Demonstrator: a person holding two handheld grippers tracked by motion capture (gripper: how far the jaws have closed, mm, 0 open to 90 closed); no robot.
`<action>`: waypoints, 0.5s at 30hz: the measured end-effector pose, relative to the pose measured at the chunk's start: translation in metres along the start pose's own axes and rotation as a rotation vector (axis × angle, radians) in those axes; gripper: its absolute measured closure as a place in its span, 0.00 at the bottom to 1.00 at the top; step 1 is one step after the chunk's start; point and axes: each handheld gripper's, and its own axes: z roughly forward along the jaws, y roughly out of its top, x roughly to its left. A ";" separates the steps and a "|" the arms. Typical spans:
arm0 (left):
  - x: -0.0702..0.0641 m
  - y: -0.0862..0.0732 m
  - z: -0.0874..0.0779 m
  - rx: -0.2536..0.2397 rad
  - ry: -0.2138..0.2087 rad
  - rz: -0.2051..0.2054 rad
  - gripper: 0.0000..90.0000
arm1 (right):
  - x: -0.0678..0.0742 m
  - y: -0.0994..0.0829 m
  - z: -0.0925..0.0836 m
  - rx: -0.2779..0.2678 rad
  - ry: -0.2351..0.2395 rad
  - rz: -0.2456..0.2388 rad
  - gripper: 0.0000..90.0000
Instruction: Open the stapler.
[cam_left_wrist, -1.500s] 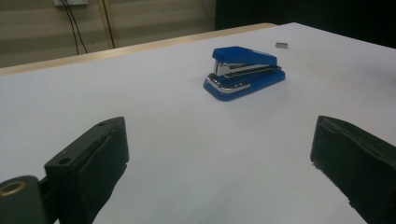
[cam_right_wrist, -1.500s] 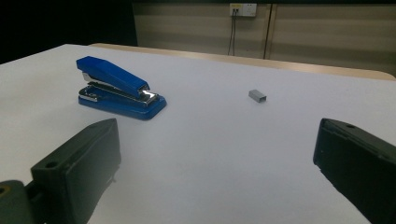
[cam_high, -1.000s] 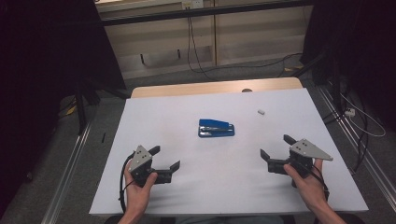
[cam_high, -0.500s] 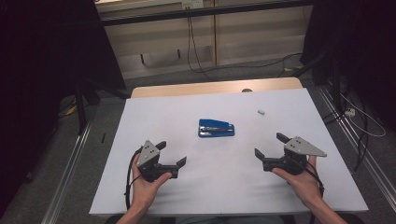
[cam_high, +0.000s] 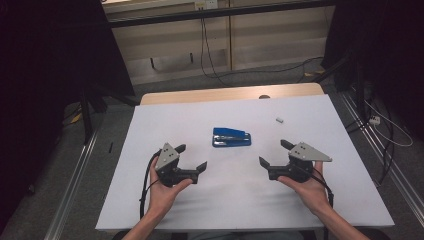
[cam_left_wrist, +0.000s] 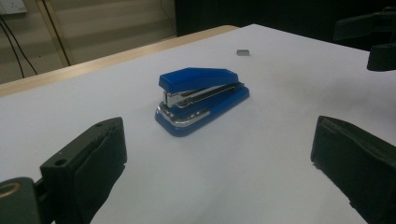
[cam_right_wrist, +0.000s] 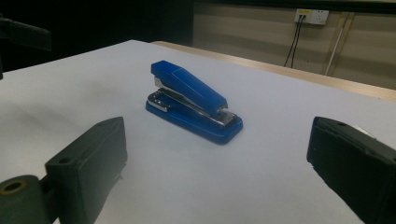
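Blue stapler (cam_high: 231, 137) flat mid-desk (cam_high: 320, 210), unmoved. Left gripper (cam_high: 191, 157) and right gripper (cam_high: 273, 153) both nearer stapler than a second ago, flanking it, apart from it. Jaws of both wide open, empty.

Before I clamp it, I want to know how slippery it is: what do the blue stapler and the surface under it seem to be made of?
The blue desk stapler looks like smooth, slightly glossy plastic on its top and base, going by the soft sheen. The bright, mirror-like strip between them is probably metal. The white table covering looks matte, perhaps paper or laminate; no glare shows.
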 end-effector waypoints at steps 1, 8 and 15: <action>0.000 0.001 0.001 -0.006 -0.001 -0.004 0.04 | 0.000 0.000 0.001 -0.001 0.003 -0.002 0.06; 0.001 0.007 0.010 -0.021 -0.002 0.001 0.04 | 0.003 0.002 0.008 -0.001 0.018 -0.004 0.08; 0.005 0.013 0.020 -0.019 -0.012 0.006 0.04 | 0.006 0.005 0.018 0.005 0.037 -0.005 0.11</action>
